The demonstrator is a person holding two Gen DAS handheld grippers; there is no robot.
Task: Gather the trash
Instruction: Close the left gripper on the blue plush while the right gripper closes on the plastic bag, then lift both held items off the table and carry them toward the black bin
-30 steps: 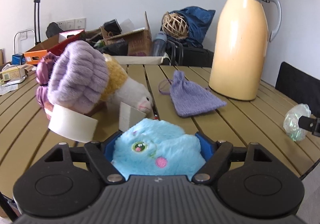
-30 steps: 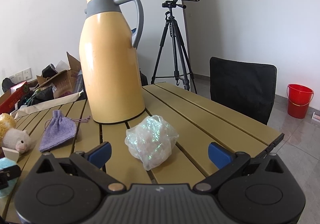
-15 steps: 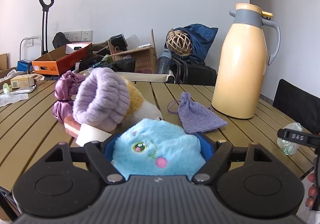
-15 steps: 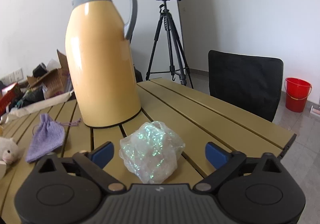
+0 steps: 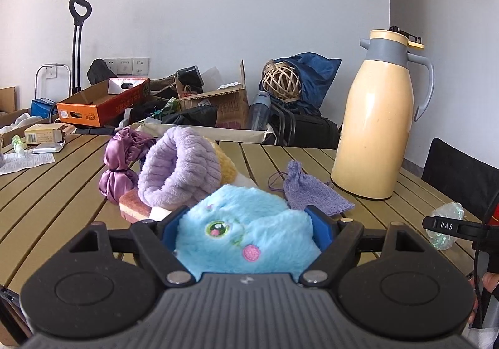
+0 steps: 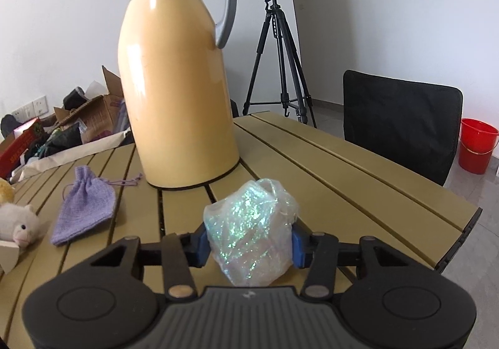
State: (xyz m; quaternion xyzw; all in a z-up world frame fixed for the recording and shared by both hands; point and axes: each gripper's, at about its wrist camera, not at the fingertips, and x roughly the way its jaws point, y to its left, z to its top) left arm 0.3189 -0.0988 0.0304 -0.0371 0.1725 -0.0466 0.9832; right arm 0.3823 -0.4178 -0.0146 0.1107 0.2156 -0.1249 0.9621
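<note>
My left gripper is shut on a fluffy blue plush toy and holds it above the wooden slat table. My right gripper is shut on a crumpled iridescent plastic wrapper, its blue pads pressed against both sides, just above the table near the front right edge. The wrapper also shows at the right of the left wrist view, with the right gripper's finger across it.
A tall yellow thermos stands right behind the wrapper. A purple knit pouch, a lamb plush, a purple fluffy band and a satin bundle lie on the table. A black chair and a red bucket are at right.
My right gripper moved forward around the wrapper and closed on it. My left gripper rose and pulled back with the blue plush, still held.
</note>
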